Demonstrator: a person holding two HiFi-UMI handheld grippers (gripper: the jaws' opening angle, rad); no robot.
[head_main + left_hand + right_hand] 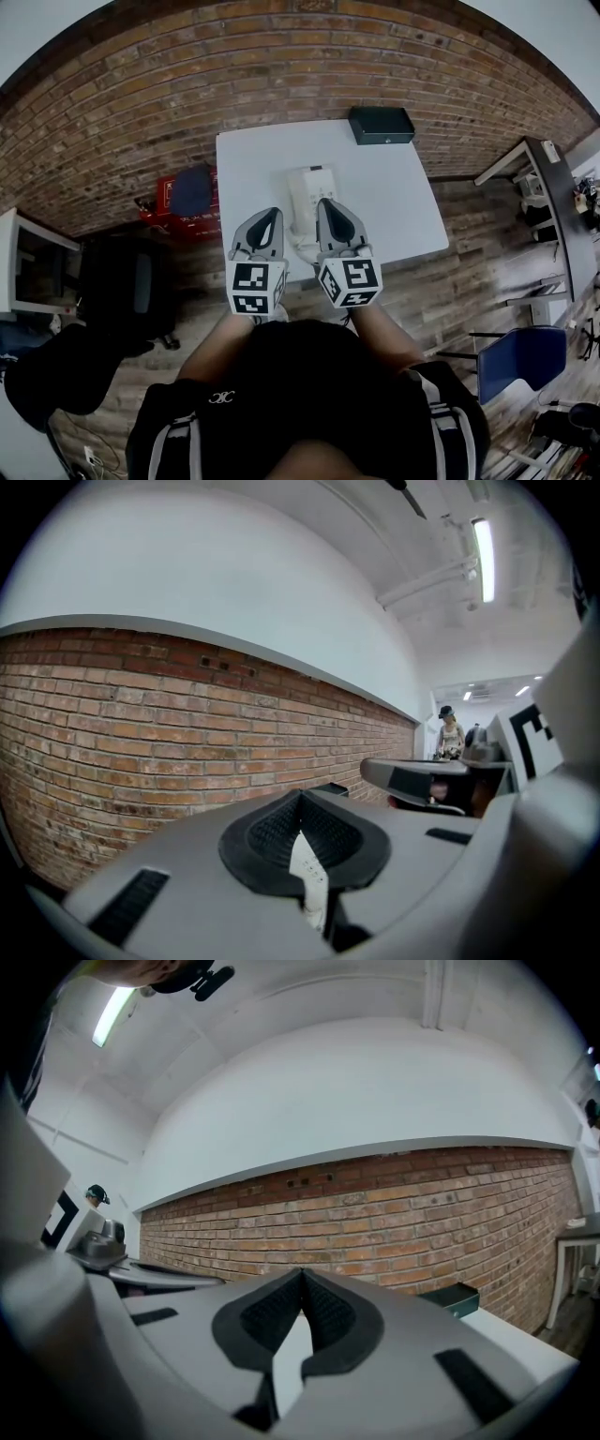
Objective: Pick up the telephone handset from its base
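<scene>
Nothing is lifted yet. The left gripper [270, 214] is clenched on nothing, at 7 o'clock of the telephone [310, 192], which sits mid-table [403, 202] with the handset seemingly on its base. The right gripper [326, 204], at 5 o'clock, is equally clenched and empty. Opening, grasping and lifting remain. Only the head view shows the layout. The left gripper view shows the phone's keys [307, 872] below its tips, and the right gripper view shows a black box [450, 1299] at 3 o'clock.

White table [394, 197], two things
A white telephone [309, 192] sits toward its front edge, a black box [381, 125] at the far corner.
</scene>
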